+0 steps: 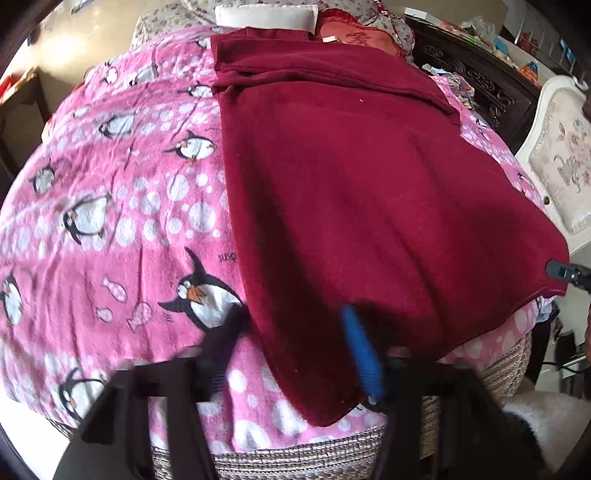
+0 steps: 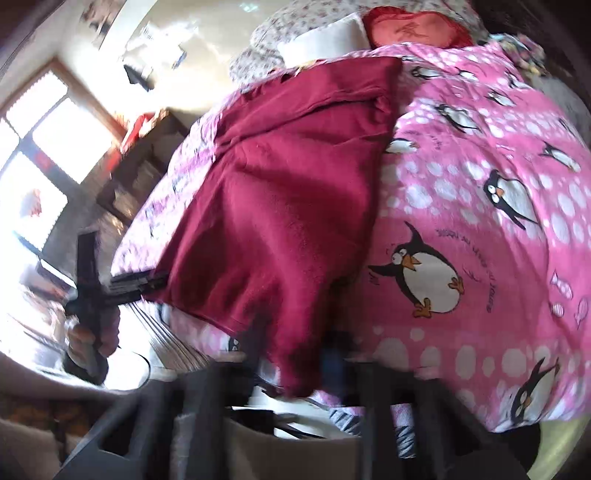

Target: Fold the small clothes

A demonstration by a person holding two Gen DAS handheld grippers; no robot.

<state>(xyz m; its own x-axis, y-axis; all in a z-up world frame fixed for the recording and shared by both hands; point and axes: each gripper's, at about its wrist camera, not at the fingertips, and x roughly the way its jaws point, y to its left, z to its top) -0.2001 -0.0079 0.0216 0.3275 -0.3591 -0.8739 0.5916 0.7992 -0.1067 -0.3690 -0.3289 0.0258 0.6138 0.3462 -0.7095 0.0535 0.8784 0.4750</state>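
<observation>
Left gripper (image 1: 295, 347) fingers (image 1: 360, 350) stand slightly apart astride the near edge of the dark red garment (image 1: 369, 192). Right gripper (image 2: 295, 354) fingers are pressed together, pinching the garment's near corner. The garment lies flat on the pink penguin blanket (image 1: 122, 206), extending toward the white pillow (image 1: 266, 14) beyond it.

Window (image 2: 44, 136) glare, motion blur, fisheye warp
</observation>
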